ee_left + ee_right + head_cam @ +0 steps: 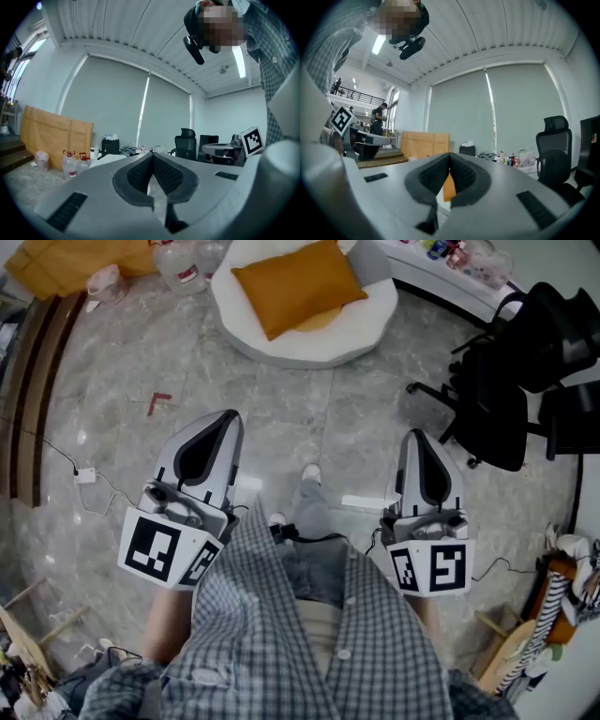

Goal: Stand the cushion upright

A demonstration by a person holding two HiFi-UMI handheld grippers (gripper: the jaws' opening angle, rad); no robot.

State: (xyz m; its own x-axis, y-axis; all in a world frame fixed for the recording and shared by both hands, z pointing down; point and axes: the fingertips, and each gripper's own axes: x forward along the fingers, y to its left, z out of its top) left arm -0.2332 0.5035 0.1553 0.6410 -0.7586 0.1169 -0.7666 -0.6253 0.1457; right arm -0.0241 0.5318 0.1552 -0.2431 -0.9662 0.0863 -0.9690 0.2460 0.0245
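Marble floor [112, 381] carries one round white pouf [366, 320] at 12 o'clock. One orange cushion [298, 285] lies flat on it, long axis 8-to-2 o'clock. Left gripper [229, 417] and right gripper [416, 435]: jaws fully closed, nothing held.

glossy marble floor [272, 409], cloth cushion [298, 284]
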